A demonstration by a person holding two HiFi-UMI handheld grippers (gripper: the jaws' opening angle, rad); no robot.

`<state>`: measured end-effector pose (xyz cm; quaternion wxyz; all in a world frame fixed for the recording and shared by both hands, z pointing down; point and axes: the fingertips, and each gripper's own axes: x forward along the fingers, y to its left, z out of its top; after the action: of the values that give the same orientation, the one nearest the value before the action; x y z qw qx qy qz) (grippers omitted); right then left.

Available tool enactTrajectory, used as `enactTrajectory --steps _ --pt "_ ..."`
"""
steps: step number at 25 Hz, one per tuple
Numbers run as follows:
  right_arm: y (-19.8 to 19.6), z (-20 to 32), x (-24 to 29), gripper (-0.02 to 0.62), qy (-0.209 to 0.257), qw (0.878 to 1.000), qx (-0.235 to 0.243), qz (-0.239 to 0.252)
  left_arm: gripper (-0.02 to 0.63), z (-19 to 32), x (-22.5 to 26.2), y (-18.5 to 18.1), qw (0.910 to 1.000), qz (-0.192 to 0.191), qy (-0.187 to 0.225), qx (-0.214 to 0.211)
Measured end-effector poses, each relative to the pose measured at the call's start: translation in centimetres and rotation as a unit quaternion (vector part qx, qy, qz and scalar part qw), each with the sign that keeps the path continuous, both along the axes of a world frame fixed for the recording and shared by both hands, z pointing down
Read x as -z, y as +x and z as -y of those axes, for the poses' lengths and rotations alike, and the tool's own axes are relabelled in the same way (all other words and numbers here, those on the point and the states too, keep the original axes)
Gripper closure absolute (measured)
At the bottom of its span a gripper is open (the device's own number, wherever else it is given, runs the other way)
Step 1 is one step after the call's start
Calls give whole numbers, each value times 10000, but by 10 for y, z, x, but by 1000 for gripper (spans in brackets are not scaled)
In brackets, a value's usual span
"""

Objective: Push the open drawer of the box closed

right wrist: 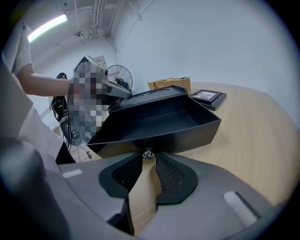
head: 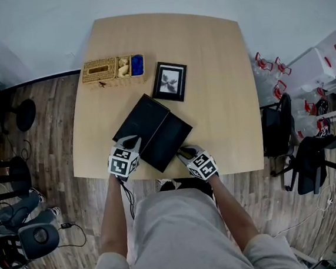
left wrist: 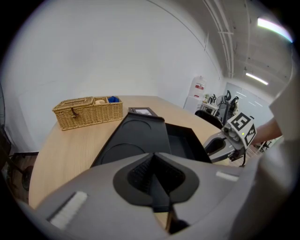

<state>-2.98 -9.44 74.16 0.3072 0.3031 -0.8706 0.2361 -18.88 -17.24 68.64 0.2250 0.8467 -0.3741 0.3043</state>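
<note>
Right tongs (right wrist: 149,158), tips pinched on the small knob (right wrist: 149,153) of the open drawer (right wrist: 159,123), sit nearest, the drawer jutting from the black box (head: 143,120) on the counter (head: 220,67), while left tongs (left wrist: 153,158) rest pressed together, empty, by the box's corner; it looks light and stiff, likely sliding easily if pushed squarely at its front.

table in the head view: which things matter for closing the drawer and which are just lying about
For the job:
black box
its open drawer
right gripper, fingers on the drawer knob
left gripper, shut, at the box's near corner

Lying about:
wicker basket
picture frame
</note>
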Motion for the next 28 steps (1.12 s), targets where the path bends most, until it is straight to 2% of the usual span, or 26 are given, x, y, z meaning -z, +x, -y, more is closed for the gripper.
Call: enactTrajectory --steps 11,28 --pt "-1 0 0 520 31 10000 21 -92 554 0 1 0 10000 -71 -48 -34" --pt "-5 2 10 520 97 9999 -57 22 554 -2 1 0 10000 -22 -42 -48"
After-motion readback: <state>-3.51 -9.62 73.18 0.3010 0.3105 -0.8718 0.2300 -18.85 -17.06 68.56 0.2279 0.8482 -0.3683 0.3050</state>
